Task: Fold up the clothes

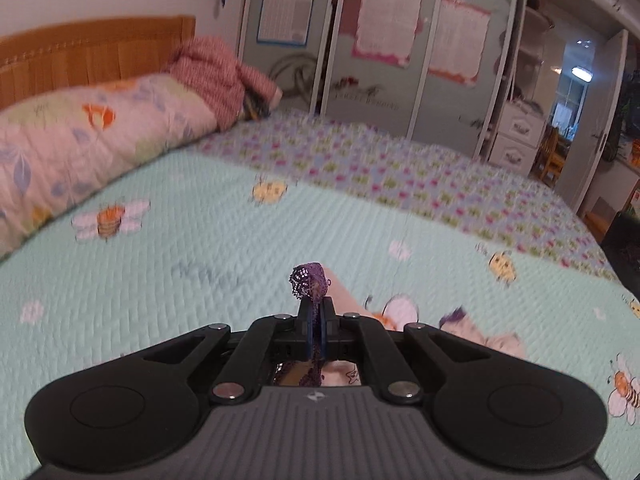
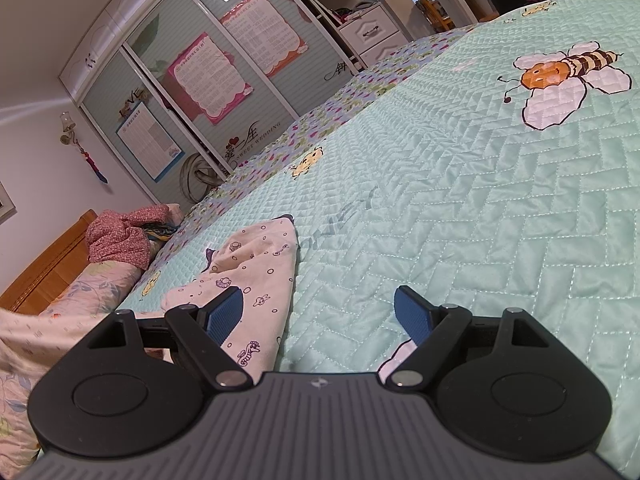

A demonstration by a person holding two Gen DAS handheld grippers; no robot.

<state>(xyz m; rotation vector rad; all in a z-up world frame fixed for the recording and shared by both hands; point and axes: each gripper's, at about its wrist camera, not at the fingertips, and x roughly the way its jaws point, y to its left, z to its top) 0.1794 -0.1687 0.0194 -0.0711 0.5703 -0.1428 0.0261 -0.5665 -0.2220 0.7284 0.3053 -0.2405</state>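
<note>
Over on the left wrist view, the left tongs (image 1: 316, 312) are pinched tight on a bit of purple lace trim (image 1: 309, 281), which belongs to the little cream garment (image 2: 256, 280) with cartoon prints, so one edge of it is lifted off the bed (image 1: 200, 248) while the rest hangs below the tongs and mostly out of sight. It's a pretty blurry frame, so I can't tell how much fabric is actually caught in there. Flip to the right wrist view and the right tongs (image 2: 320, 316) are wide apart with nothing between them, hovering low just beside the garment, which lies bunched on the green quilted bedspread. What worries me: lace is thin and slippery, so it could slide out of that pinch, or the garment could twist and land crumpled instead of flat because only one corner is held. No baskets or bins anywhere that I can see, just a rolled quilt (image 1: 80, 144) and a red patterned cloth (image 2: 120, 236) piled by the headboard (image 1: 92, 52).
</note>
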